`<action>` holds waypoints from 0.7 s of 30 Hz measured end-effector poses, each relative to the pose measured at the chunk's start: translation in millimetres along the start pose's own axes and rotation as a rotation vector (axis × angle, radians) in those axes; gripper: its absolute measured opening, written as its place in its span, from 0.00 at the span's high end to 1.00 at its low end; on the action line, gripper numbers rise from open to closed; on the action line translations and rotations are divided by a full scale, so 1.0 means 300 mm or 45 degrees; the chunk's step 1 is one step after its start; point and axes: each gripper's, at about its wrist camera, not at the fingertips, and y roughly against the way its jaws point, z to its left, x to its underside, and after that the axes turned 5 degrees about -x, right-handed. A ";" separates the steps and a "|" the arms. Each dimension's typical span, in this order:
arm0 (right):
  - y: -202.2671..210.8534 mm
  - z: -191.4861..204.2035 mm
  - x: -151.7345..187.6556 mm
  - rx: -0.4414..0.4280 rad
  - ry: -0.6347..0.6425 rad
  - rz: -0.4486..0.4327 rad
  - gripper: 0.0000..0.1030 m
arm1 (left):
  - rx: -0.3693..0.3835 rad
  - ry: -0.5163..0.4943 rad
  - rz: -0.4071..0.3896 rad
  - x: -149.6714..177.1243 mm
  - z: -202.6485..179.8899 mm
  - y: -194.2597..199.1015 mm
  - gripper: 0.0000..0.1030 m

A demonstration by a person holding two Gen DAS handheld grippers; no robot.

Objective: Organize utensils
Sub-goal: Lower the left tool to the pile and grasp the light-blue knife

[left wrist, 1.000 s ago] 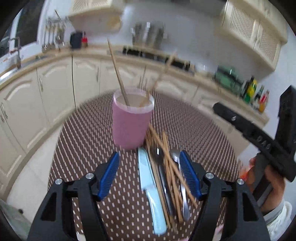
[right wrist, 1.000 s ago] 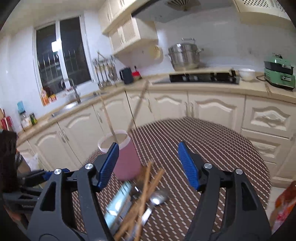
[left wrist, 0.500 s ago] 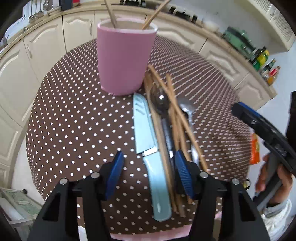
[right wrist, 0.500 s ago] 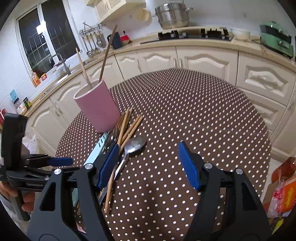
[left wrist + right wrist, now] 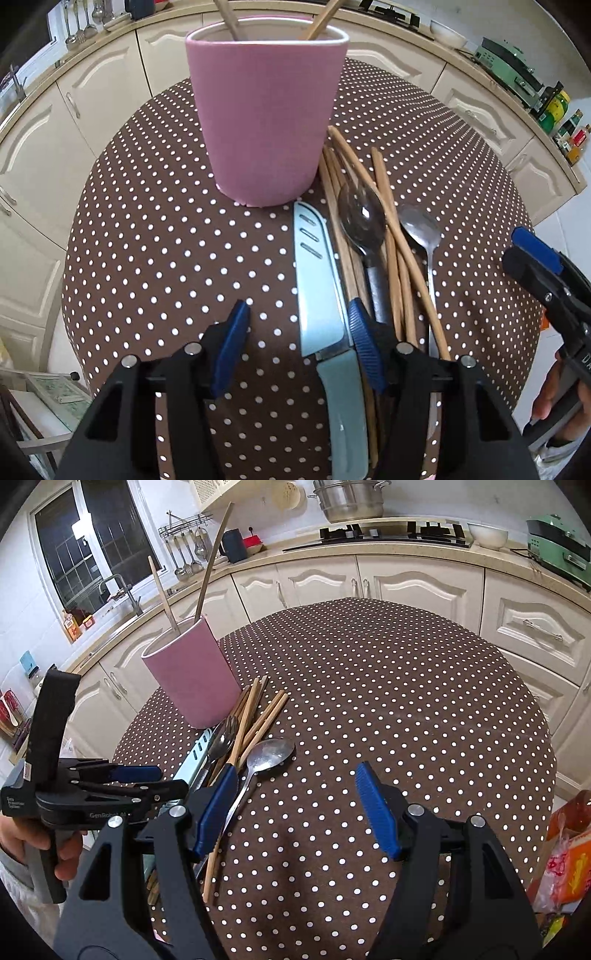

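A pink cup (image 5: 266, 110) holding two wooden chopsticks (image 5: 207, 576) stands on the dotted brown table (image 5: 147, 258). Beside it lies a pile: a light-blue knife (image 5: 319, 291), several chopsticks (image 5: 391, 236), a dark-handled spoon (image 5: 360, 218) and a silver spoon (image 5: 421, 229). My left gripper (image 5: 299, 345) is open, low over the knife, its right finger at the blade-handle joint. My right gripper (image 5: 295, 808) is open and empty above the table, right of the pile; the silver spoon (image 5: 269, 753) lies just beyond its left finger.
Cream kitchen cabinets (image 5: 406, 579) and a counter with a stove (image 5: 391, 531), a pot and a green appliance (image 5: 557, 542) ring the round table. A sink and window are at the left. An orange bag (image 5: 569, 856) sits at the table's right.
My left gripper has dropped down and closed in on the knife, with its fingers narrower than before. My right gripper has tilted down toward the table and stayed open.
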 end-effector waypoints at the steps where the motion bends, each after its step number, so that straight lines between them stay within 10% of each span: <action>1: -0.003 -0.001 -0.002 0.001 0.000 0.004 0.36 | -0.001 -0.003 0.000 -0.006 0.000 -0.003 0.48; 7: -0.022 0.003 -0.014 0.003 -0.005 0.030 0.36 | -0.105 -0.078 0.018 -0.054 -0.064 -0.043 0.50; 11: -0.052 0.009 -0.028 0.013 -0.005 0.106 0.36 | -0.113 -0.060 -0.005 -0.084 -0.089 -0.049 0.75; 21: -0.176 0.071 -0.059 0.011 -0.017 0.319 0.49 | -0.001 0.051 -0.060 0.005 -0.008 -0.009 0.76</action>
